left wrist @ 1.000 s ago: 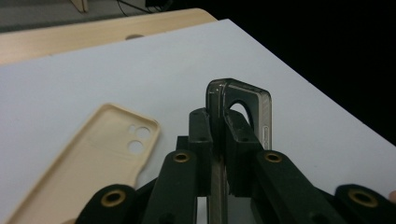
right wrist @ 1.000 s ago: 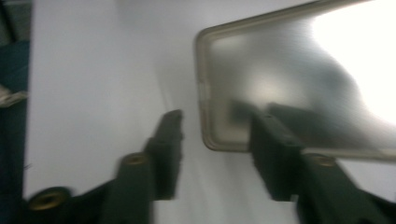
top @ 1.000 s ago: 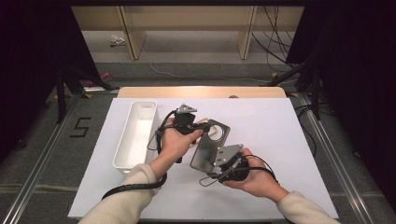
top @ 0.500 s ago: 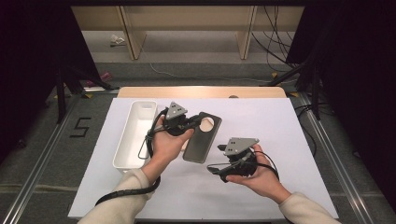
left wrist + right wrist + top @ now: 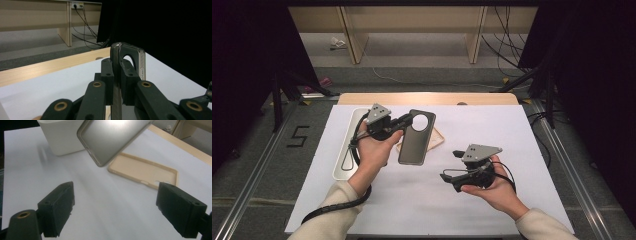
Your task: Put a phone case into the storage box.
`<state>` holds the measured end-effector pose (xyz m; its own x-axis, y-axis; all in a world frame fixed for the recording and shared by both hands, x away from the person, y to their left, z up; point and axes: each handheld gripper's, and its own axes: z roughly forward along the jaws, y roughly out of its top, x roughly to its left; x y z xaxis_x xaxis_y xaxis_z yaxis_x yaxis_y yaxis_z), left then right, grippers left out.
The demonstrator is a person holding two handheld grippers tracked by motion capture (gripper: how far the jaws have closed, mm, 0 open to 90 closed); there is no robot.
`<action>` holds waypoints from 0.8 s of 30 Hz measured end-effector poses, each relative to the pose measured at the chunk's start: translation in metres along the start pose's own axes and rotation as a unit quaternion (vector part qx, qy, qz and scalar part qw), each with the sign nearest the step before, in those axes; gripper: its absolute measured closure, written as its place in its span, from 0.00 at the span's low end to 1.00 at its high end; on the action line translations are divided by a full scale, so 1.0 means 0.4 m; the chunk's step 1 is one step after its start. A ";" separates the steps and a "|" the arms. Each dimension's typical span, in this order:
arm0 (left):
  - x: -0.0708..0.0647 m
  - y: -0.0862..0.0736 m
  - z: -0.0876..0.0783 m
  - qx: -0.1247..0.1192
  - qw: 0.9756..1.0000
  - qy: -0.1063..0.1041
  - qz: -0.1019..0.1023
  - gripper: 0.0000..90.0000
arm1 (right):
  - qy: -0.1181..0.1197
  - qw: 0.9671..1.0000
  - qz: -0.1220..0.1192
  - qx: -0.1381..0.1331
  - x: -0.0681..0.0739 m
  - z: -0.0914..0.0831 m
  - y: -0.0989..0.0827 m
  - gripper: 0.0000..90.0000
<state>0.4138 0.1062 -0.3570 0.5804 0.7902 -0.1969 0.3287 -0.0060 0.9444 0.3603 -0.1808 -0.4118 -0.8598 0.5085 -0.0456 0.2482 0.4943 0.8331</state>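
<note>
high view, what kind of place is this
Probably a lab or recording workspace: a table covered in white, dark curtains at both sides, loose cables on the floor and a taped number 5.

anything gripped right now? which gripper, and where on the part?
The left gripper is shut on the dark phone case, clamped on its rim at the camera-cutout end. The right gripper is open with nothing between its jaws, which have just been opening.
</note>
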 end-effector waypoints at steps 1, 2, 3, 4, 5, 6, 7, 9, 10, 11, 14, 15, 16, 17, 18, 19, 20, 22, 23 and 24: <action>0.000 0.000 0.000 0.000 1.000 0.000 0.000 0.91 | 0.000 1.000 0.000 0.000 0.000 0.000 0.000 0.18; 0.007 0.006 -0.010 -0.008 1.000 -0.001 -0.002 0.91 | 0.000 1.000 0.005 -0.001 -0.001 -0.001 -0.002 0.18; 0.010 0.009 -0.015 -0.010 1.000 -0.002 -0.002 0.91 | 0.000 1.000 0.007 -0.002 -0.002 -0.001 -0.003 0.18; 0.013 0.012 -0.019 -0.013 1.000 -0.003 -0.002 0.91 | 0.001 1.000 0.011 -0.003 -0.003 -0.001 -0.004 0.18; 0.013 0.012 -0.019 -0.013 1.000 -0.003 -0.002 0.91 | 0.001 1.000 0.011 -0.003 -0.003 -0.001 -0.004 0.18; 0.019 0.017 -0.028 -0.016 1.000 -0.001 0.000 0.91 | 0.001 1.000 0.016 -0.003 -0.006 -0.003 -0.005 0.18; 0.019 0.017 -0.028 -0.016 1.000 -0.001 0.000 0.91 | 0.001 1.000 0.016 -0.003 -0.006 -0.003 -0.005 0.18; 0.030 0.023 -0.037 -0.018 1.000 -0.005 0.004 0.91 | 0.002 1.000 0.027 -0.008 -0.010 -0.005 -0.008 0.18; 0.030 0.023 -0.037 -0.018 1.000 -0.005 0.004 0.91 | 0.002 1.000 0.027 -0.008 -0.010 -0.005 -0.008 0.18; 0.037 0.026 -0.044 -0.021 1.000 -0.002 0.003 0.91 | 0.000 0.999 0.033 -0.012 -0.013 -0.007 -0.009 0.18; 0.047 0.032 -0.053 -0.028 1.000 -0.004 0.001 0.91 | -0.004 0.999 0.036 -0.015 -0.016 -0.010 -0.009 0.18; 0.050 0.034 -0.056 -0.029 1.000 -0.005 0.002 0.91 | -0.004 0.999 0.038 -0.017 -0.017 -0.010 -0.009 0.18; 0.053 0.036 -0.059 -0.030 1.000 -0.004 0.004 0.91 | -0.005 0.999 0.040 -0.018 -0.018 -0.011 -0.010 0.18; 0.056 0.039 -0.062 -0.030 1.000 -0.002 0.005 0.91 | -0.005 0.999 0.042 -0.019 -0.019 -0.011 -0.010 0.18; 0.059 0.041 -0.064 -0.032 0.999 -0.002 0.005 0.91 | -0.007 0.999 0.043 -0.020 -0.020 -0.011 -0.010 0.18; 0.061 0.043 -0.067 -0.033 0.999 -0.001 0.005 0.91 | -0.007 0.999 0.045 -0.021 -0.021 -0.012 -0.011 0.18; 0.064 0.045 -0.069 -0.034 0.999 0.000 0.006 0.91 | -0.008 0.999 0.047 -0.022 -0.022 -0.012 -0.011 0.18; 0.069 0.049 -0.073 -0.037 0.999 0.002 0.007 0.91 | -0.009 0.998 0.049 -0.023 -0.023 -0.013 -0.011 0.18; 0.071 0.050 -0.075 -0.039 0.999 0.004 0.008 0.91 | -0.008 0.998 0.049 -0.023 -0.023 -0.013 -0.011 0.18; 0.074 0.052 -0.076 -0.040 0.999 0.004 0.009 0.91 | -0.008 0.998 0.050 -0.022 -0.023 -0.013 -0.012 0.18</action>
<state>0.4150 0.1481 -0.3351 0.5789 0.7958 -0.1777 0.2577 0.0282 0.9658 0.3649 -0.1914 -0.4125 -0.8243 0.5654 0.0307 0.3128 0.4096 0.8570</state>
